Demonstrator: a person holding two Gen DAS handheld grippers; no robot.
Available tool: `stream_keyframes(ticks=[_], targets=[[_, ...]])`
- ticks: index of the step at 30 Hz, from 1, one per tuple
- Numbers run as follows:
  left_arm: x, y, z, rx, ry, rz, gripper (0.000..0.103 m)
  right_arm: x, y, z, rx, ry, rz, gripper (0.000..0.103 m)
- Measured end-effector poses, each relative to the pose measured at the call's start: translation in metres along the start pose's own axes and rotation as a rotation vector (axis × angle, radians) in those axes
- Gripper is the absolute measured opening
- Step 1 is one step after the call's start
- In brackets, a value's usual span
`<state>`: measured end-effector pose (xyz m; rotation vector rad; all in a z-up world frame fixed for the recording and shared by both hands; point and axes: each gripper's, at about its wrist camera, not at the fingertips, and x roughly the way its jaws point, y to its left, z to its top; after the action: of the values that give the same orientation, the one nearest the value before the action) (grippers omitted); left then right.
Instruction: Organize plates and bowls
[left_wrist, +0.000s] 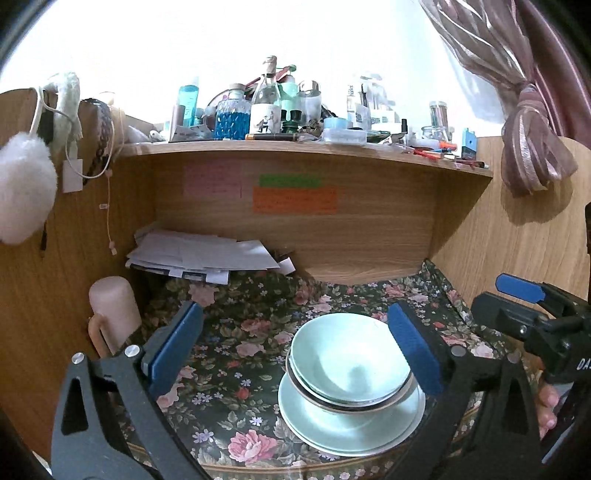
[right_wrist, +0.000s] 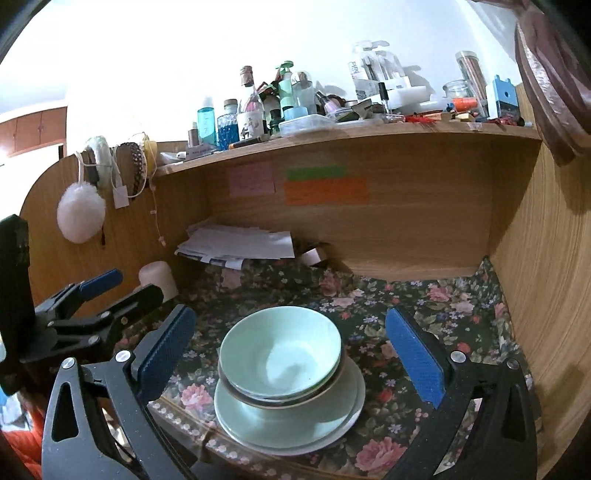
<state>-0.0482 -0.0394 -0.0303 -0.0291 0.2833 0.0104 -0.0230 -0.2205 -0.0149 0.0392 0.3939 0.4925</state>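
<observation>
Pale green bowls (right_wrist: 280, 354) nested atop stacked plates (right_wrist: 295, 424); left claw (left_wrist: 295, 350) spread; right claw (right_wrist: 291, 354) spread.

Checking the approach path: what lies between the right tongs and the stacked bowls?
Nothing but floral cloth. In the right wrist view the open right tongs frame the bowls, which sit on plates.

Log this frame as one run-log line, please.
stage: pre-grasp | left gripper: open, empty | right gripper: open, empty | bowls: nested on plates | surface: floral cloth
</observation>
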Motion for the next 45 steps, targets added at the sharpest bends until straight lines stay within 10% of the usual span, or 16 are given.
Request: stream_keyframes(ticks=[45], targets=[[0.009, -0.004, -0.004, -0.013, 0.013, -0.026, 0.102, 0.004, -0.008, -0.003, -0.016, -0.008, 0.041, 0.103]])
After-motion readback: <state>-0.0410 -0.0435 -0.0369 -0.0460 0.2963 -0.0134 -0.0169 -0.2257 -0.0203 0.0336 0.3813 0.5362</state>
